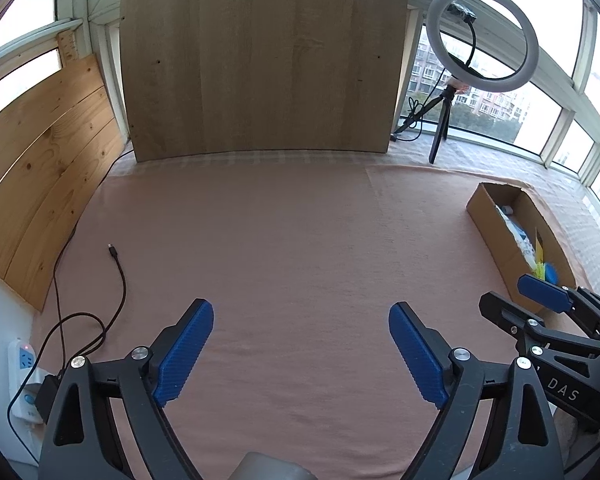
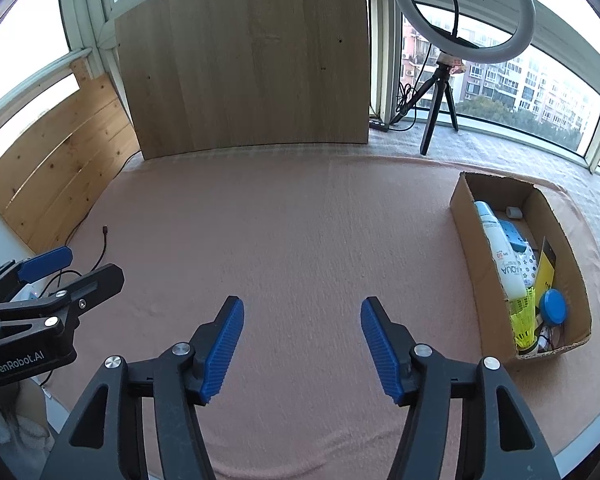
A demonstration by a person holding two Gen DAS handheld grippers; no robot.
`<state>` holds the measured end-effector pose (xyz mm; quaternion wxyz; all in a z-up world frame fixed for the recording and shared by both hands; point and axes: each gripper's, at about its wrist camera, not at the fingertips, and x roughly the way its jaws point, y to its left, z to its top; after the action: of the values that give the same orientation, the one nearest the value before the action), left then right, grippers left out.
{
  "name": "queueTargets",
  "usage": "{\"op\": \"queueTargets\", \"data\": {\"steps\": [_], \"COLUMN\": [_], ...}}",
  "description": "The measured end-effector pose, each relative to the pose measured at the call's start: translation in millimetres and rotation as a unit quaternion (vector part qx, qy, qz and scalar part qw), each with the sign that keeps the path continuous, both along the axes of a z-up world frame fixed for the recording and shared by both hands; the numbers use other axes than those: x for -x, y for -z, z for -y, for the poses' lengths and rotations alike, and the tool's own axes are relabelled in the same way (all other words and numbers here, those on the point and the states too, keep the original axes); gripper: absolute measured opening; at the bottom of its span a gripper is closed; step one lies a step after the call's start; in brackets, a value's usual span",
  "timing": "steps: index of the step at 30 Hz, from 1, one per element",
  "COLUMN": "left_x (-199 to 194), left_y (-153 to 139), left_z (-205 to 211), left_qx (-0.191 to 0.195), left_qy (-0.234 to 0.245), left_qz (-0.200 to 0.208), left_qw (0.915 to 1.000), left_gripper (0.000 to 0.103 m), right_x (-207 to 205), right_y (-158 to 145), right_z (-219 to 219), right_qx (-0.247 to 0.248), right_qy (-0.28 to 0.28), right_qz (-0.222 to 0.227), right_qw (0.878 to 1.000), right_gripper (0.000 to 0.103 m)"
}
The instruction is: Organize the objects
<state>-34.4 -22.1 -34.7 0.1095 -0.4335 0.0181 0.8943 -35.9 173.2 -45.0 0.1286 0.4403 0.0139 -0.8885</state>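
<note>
My left gripper (image 1: 301,312) is wide open and my right gripper (image 2: 302,308) is open too, both empty. The cardboard box (image 2: 466,236) hides its bottom things.

The tabletop (image 2: 300,240) has a plain pink cloth. The cardboard box (image 2: 466,216) is brown. Inside it are a white bottle (image 2: 500,256), a blue lid (image 2: 553,307) and a yellow shuttlecock (image 2: 524,320). Both grippers are black with ribbed blue pads (image 2: 222,350). The ring light (image 2: 462,8) is white.
</note>
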Motion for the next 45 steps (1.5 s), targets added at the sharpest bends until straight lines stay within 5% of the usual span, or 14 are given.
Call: {"op": "queueTargets", "data": {"steps": [45], "left_x": [3], "left_y": [18], "left_z": [15], "left_qx": [-0.007], "left_qy": [-0.008], "left_qz": [0.023], "left_qw": [0.9997], "left_gripper": [0.092], "right_x": [0], "right_y": [8], "right_z": [15], "right_qx": [-0.002], "right_qy": [0.001], "right_qz": [0.012], "right_qw": [1.0], "right_gripper": [0.059]}}
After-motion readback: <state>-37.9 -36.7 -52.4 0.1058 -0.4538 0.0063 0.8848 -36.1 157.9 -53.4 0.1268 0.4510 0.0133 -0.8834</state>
